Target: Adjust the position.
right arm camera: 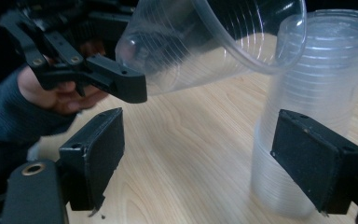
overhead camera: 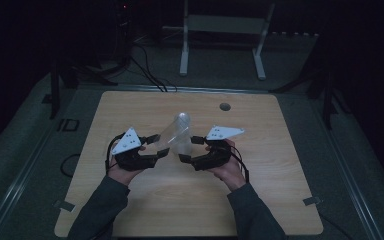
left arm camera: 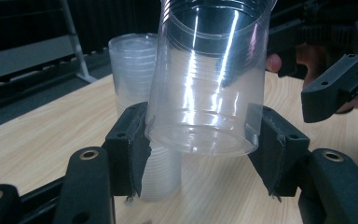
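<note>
Black jaws of my left gripper (left arm camera: 200,140) sat closest to the lens, pinching the base of one clear plastic cup (left arm camera: 209,79), which I held off the table with its long axis tilted up and away, mouth leaning toward the stack. Moving right, that stack of nested clear cups (right arm camera: 317,107) stood upright on the wooden table (overhead camera: 260,200), base down and just beyond the lifted cup's rim; I could not count how many cups were nested in it. Further right, my right gripper (right arm camera: 200,158) had its jaws spread, one pad near the stack's lower wall without clearly pressing it, the other well off. So the stack lay straight ahead of the right gripper, the nearer of the two, and I judged it would steady the stack. Counted: one loose cup, one stack, two grippers.
</note>
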Available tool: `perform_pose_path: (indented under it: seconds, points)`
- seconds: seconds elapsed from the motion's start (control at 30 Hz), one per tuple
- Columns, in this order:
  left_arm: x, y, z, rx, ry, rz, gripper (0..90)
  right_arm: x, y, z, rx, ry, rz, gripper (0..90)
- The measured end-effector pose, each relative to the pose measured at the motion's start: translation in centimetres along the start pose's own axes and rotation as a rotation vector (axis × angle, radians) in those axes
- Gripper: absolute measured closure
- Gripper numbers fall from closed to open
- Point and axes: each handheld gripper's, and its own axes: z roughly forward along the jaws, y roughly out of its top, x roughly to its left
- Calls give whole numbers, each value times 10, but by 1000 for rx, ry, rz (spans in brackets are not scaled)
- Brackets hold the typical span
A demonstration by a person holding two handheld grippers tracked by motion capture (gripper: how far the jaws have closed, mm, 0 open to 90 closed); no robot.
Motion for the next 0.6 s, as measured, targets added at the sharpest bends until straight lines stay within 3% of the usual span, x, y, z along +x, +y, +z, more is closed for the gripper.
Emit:
perform_pose_path:
  seconds: [0.1,0.37,0.5,0.6]
  points:
    - [-1,0,-1,-9,17,9,416,-3,1,0,-37,43,51,166]
    - [-5,1,-1,-14,21,27,416,-7,4,0,-82,78,109,166]
    - [-7,2,-1,-15,20,40,415,-12,4,0,-114,120,158,167]
    - [-7,2,-1,-18,20,37,415,-12,4,0,-117,122,165,167]
